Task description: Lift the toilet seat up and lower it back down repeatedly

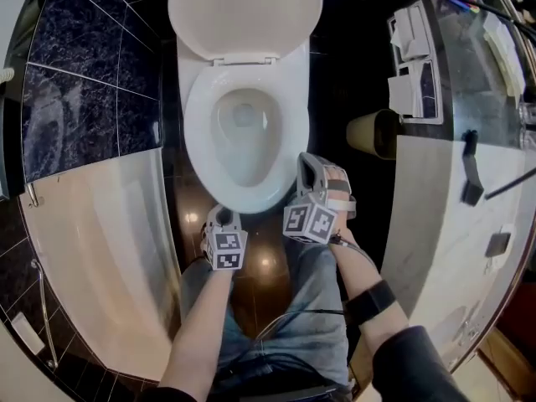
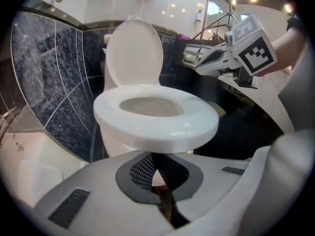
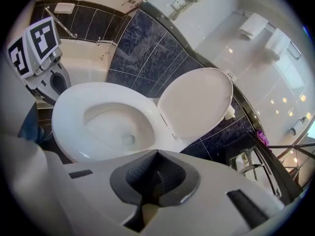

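the toilet seat (image 2: 156, 125) lies flat down on the bowl, and the lid (image 2: 134, 53) behind it stands up against the tank. my left gripper (image 1: 223, 214) is just in front of the seat's front edge, a little lower than it. its fingers are pressed together with nothing between them. my right gripper (image 1: 312, 164) is at the front right of the rim, also closed and empty. i see no contact with the seat from either one.

the first danger, as i judge it, is the closed fingers themselves. like this i cannot pinch the rim. i can only push from under it with the tips. the seat is smooth and rounded, so it may slide off my tips halfway up and fall back on the bowl with a hard hit.

second, if i open and bite too deep, i may catch the seat and the bowl edge together, and then the lift will not start.

third, my two grippers are not at the same height or the same side. if both push, the seat can twist at its hinges.

last, a fast lift would knock the seat against the standing lid, and it could bounce forward again onto my fingers.
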`<state>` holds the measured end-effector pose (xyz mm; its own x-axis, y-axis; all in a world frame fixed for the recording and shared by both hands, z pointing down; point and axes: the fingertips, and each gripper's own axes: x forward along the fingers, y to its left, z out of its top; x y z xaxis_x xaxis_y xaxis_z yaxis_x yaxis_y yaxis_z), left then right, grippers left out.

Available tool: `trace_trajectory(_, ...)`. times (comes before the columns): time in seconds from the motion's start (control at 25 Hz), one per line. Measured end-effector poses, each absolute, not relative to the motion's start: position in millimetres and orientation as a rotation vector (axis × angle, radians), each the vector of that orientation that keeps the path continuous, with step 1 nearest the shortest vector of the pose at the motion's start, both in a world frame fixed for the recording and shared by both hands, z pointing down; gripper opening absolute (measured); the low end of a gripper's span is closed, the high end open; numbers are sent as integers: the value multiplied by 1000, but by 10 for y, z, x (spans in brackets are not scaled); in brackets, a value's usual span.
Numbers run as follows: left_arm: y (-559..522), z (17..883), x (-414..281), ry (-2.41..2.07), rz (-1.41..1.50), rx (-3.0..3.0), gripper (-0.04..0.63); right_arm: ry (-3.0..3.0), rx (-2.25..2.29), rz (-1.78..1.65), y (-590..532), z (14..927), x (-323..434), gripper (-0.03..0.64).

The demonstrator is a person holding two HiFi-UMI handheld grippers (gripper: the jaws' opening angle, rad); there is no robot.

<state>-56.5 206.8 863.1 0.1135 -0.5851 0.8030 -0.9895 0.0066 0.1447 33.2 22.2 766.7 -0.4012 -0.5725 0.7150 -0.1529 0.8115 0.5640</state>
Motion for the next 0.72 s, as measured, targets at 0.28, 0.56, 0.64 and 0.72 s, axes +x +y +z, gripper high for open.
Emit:
trace_trajectory(0.28, 2357, 9178, -435, -1467, 754, 1570, 0, -1941, 569, -466, 282, 7981, 425, 17)
trace_trajectory(0.56, 2316, 9210, -465, -1449, 760, 1573, 0, -1941, 591, -452, 309, 7928, 429, 17)
trace_trajectory(0.64, 2240, 9091, -512, -1466, 751, 1584, 0, -1943, 599, -452, 300, 7855, 404, 17)
trace_trajectory(0.72, 2172, 8902, -546, -1480, 741, 1602, 0, -1947, 604, -450, 306, 7735, 373, 17)
